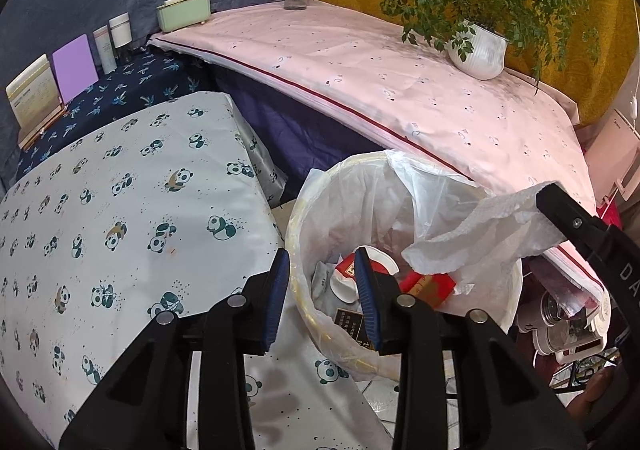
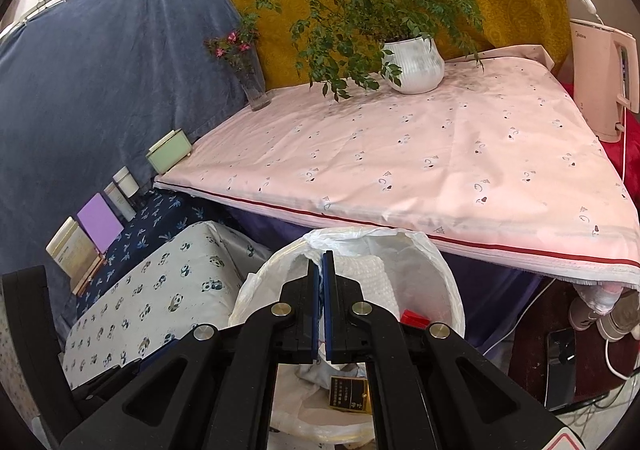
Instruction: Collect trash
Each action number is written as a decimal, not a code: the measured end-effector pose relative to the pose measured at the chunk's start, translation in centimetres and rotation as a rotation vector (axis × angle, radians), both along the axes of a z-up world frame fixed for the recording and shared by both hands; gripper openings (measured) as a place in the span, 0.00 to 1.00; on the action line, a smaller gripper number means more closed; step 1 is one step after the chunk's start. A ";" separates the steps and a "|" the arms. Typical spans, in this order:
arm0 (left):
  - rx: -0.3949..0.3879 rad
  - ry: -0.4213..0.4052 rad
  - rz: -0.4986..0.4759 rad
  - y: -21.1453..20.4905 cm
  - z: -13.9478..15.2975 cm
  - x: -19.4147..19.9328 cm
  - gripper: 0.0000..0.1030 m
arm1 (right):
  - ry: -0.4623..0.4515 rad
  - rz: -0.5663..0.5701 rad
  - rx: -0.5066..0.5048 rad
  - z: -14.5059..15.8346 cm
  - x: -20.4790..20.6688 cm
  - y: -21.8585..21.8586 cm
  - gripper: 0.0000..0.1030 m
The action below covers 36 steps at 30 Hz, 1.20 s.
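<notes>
While the right tool [image 2: 320, 264] is pinching a crumpled white paper towel [image 1: 476, 234] above the lined bin [image 1: 296, 234], the entry is reading as follows. Item: paper towel, hanging over the bin's far rim, partly outside the opening. Right tool: clenched on the towel, blue pads nearly meeting. Left tool [image 1: 322, 262]: released, holding nothing, hovering over the near rim. Bin contents: red carton [image 1: 428, 284], paper scraps, dark packet [image 1: 352, 324]. Handling note, as judgement: centring the towel over the opening before letting go is advisable, since the loose liner [image 1: 424, 186] is sagging inward and could catch it.
</notes>
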<state>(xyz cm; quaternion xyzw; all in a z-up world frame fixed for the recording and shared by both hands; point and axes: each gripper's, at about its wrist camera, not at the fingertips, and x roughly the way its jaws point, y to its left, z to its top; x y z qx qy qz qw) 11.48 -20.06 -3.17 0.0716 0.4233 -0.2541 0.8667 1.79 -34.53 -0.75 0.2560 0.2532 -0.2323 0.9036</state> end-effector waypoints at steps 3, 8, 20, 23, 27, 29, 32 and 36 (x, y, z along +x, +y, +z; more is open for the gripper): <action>-0.002 0.004 0.009 0.5 -0.1 0.2 0.31 | 0.005 0.008 -0.002 -0.1 0.2 0.3 0.02; -0.004 0.006 0.021 1.1 -0.1 0.3 0.31 | 0.013 0.021 -0.004 -0.2 0.6 0.8 0.02; -0.006 -0.009 0.070 3.0 0.3 0.8 0.50 | 0.042 0.046 0.001 -0.5 1.6 2.3 0.12; -0.009 -0.011 0.079 3.5 0.3 0.7 0.52 | 0.041 0.050 -0.011 -0.2 1.7 2.8 0.21; -0.008 -0.010 0.091 4.2 0.4 0.6 0.53 | 0.038 0.059 -0.012 0.0 1.7 3.2 0.22; -0.008 -0.012 0.096 4.5 0.5 0.5 0.55 | 0.038 0.064 -0.016 0.2 1.6 3.5 0.22; -0.006 -0.018 0.101 4.9 0.7 0.3 0.57 | 0.041 0.074 -0.018 0.3 1.5 4.1 0.22; -0.007 -0.025 0.107 5.4 1.0 0.0 0.58 | 0.047 0.082 -0.024 0.3 1.1 4.9 0.31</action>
